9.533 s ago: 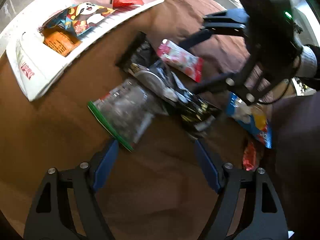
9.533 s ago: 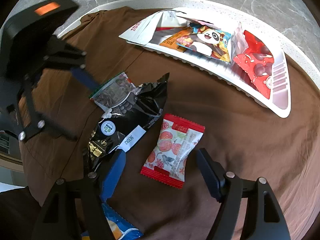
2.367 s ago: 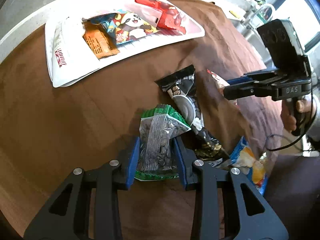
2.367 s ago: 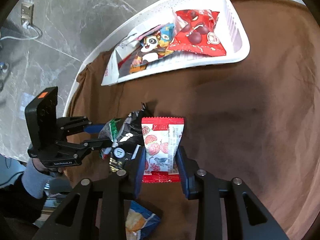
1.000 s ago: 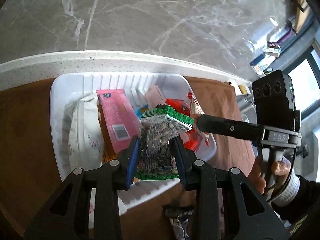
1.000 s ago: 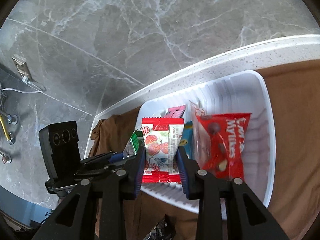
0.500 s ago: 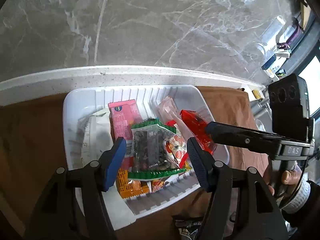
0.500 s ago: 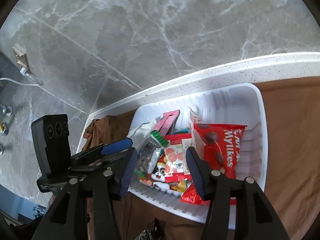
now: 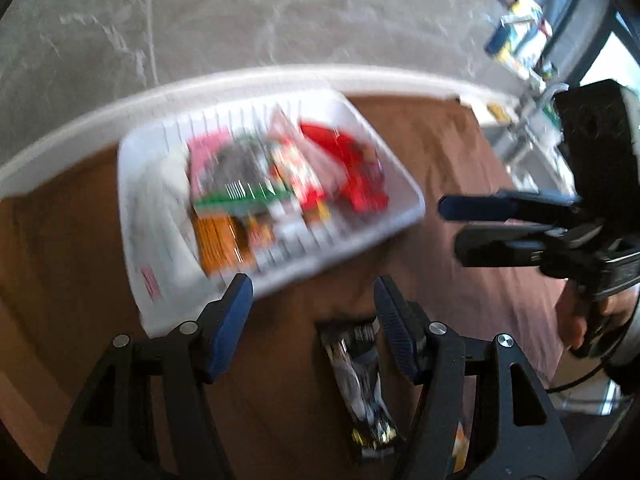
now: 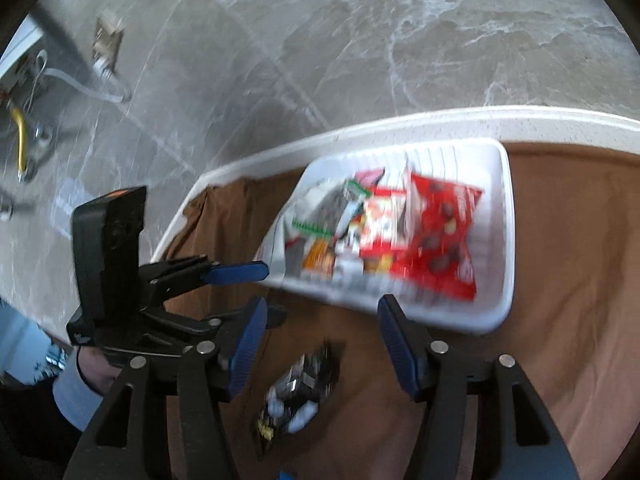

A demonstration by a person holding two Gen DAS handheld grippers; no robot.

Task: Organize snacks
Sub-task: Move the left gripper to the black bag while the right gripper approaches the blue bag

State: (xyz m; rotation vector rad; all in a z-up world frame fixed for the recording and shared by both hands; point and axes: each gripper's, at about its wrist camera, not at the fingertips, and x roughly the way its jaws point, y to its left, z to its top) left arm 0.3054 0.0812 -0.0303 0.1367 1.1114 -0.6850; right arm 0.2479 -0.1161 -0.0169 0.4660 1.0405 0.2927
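Left wrist view: the left tongs (image 9: 312,304) stand wide apart with nothing between the blue pads. Beyond them, from 10 to 1 o'clock, the white tray (image 9: 404,184) sits on the brown cloth (image 9: 72,264) covering the desk, blurred, packed with snacks: a red packet (image 9: 352,168) at its right end, a green-edged clear bag (image 9: 240,184) in the middle, an orange packet (image 9: 220,240) nearer. A black packet (image 9: 360,376) lies loose on the cloth at 6 o'clock, just below the right pad. The right tongs (image 9: 452,224) reach in from 3 o'clock, side-on, with only a narrow gap showing between the fingers.

Right wrist view: the right tongs (image 10: 320,332) gape wide and empty. The tray (image 10: 505,208) spans 12 to 2 o'clock. The black packet (image 10: 300,396) lies at 6 o'clock between the fingers, well short of the tray. The left tongs (image 10: 260,292) come in from 9 o'clock, open.

The black packet is likely light, crinkly and slick, its contents loose and crushable. Pinching it across the middle of its narrow width, or at a flat sealed end, should hold best.
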